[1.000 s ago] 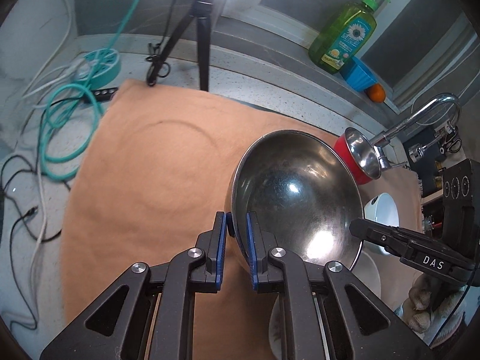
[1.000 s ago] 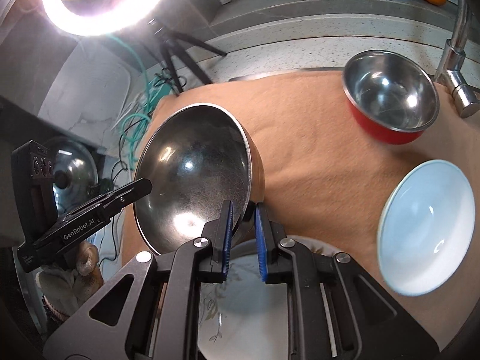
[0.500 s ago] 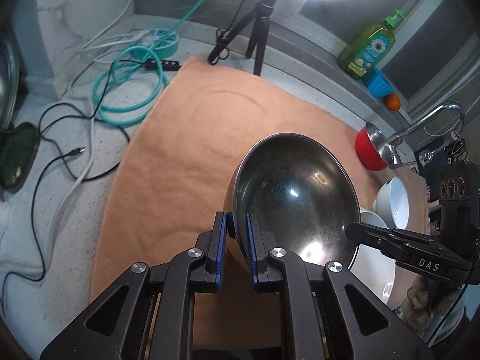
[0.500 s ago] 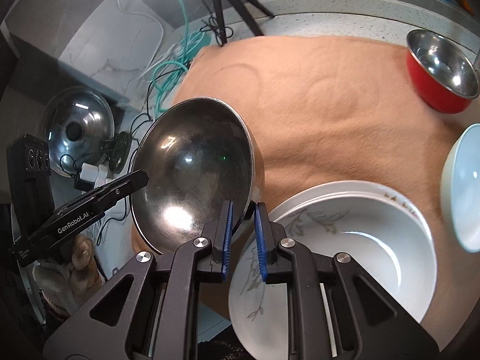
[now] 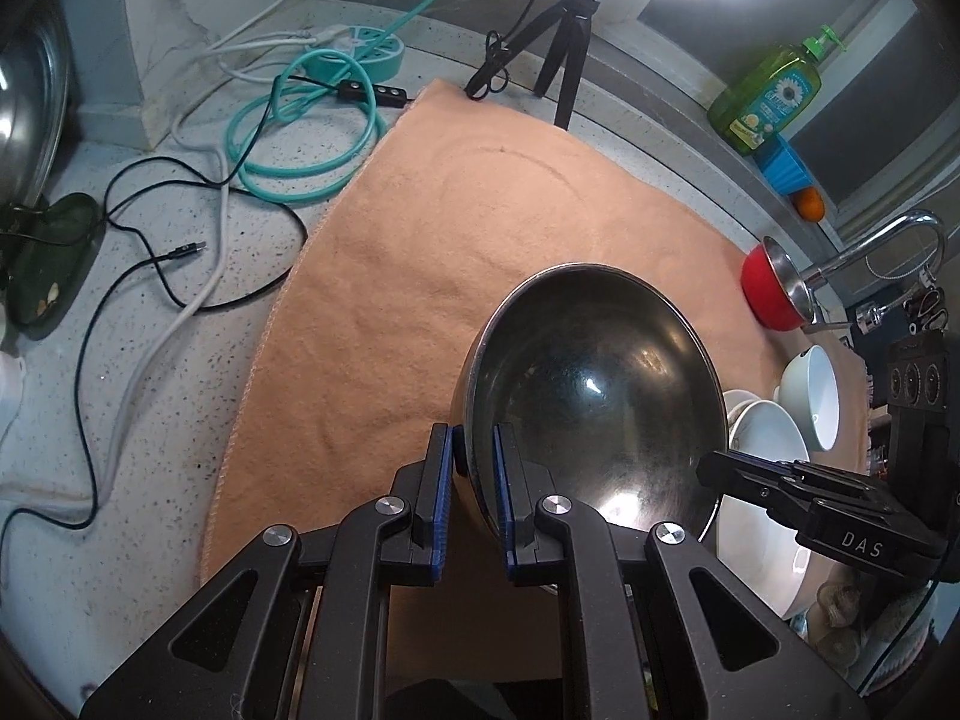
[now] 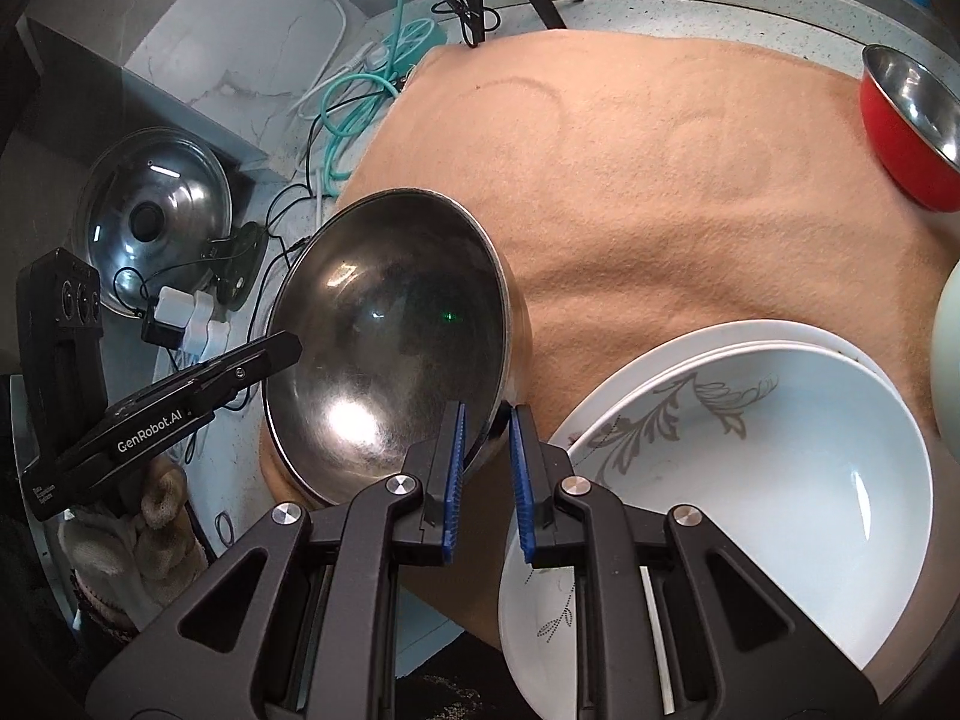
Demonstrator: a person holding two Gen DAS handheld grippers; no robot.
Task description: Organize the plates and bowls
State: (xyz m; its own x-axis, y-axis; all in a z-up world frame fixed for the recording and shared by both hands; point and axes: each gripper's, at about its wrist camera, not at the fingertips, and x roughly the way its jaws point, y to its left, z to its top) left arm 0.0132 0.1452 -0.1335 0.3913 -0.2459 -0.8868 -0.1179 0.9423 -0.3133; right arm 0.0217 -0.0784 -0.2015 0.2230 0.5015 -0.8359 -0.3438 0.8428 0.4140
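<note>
Steel bowl point(image 5: 591, 396) tilted, gripped both rims, seemingly above orange cloth point(image 5: 420, 252).

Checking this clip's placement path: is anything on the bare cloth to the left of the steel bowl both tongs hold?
Nothing visible. The steel bowl, gripped at its rim by the left tongs and right tongs, has open orange cloth beside it; the cables lie off the cloth.

A speckled grey countertop point(image 5: 150, 396) carries an orange cloth point(image 5: 456, 252) across the frame's middle. Cables point(image 5: 198, 252) and a teal hose point(image 5: 300, 138) lie upper left; a tripod point(image 5: 564, 42) stands at top.
</note>
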